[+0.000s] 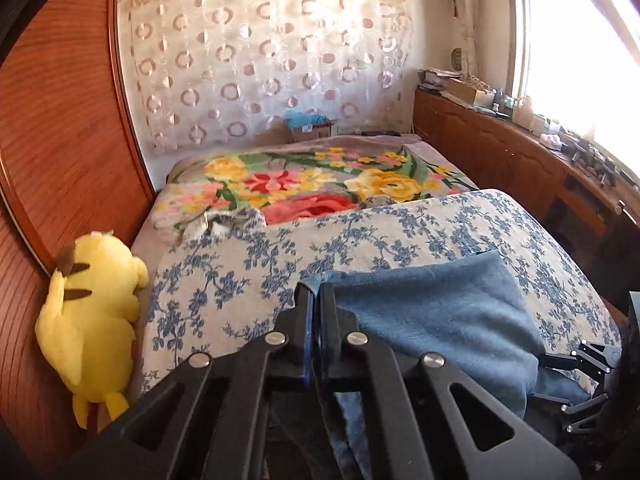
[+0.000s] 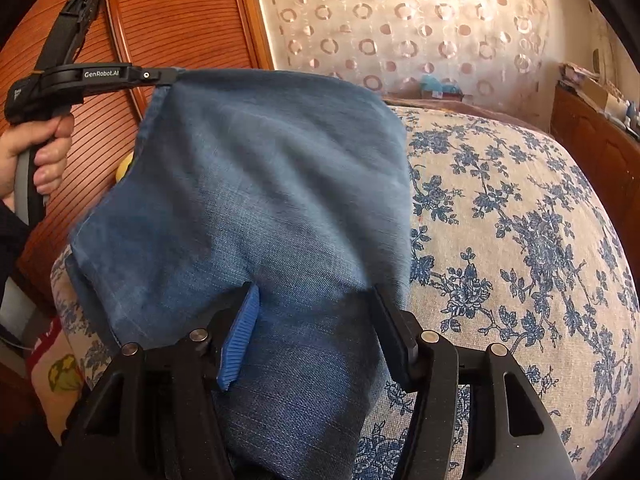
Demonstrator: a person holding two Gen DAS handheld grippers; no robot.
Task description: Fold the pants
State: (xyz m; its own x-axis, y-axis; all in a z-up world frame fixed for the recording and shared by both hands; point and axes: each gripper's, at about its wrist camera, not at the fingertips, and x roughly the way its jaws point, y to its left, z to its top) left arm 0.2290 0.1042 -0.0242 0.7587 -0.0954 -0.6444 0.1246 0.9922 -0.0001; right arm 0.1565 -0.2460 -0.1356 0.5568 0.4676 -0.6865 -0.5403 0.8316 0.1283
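The blue denim pants (image 2: 272,184) hang lifted over the floral bedspread (image 2: 500,220). My left gripper (image 1: 316,290) is shut on a hem corner of the pants (image 1: 440,312). In the right wrist view the left gripper (image 2: 170,76) holds that corner up at the top left, gripped by a person's hand (image 2: 44,152). My right gripper (image 2: 316,296) stands with its jaws apart. The lower part of the denim runs between them, and the blue pad (image 2: 240,340) on one finger shows bare. Part of the right gripper (image 1: 580,376) shows at the cloth's lower right in the left wrist view.
A yellow plush toy (image 1: 92,316) leans against the wooden headboard (image 1: 60,140) on the left. A flowered blanket (image 1: 312,180) lies at the far end of the bed. A wooden cabinet (image 1: 500,152) with clutter runs under the window on the right.
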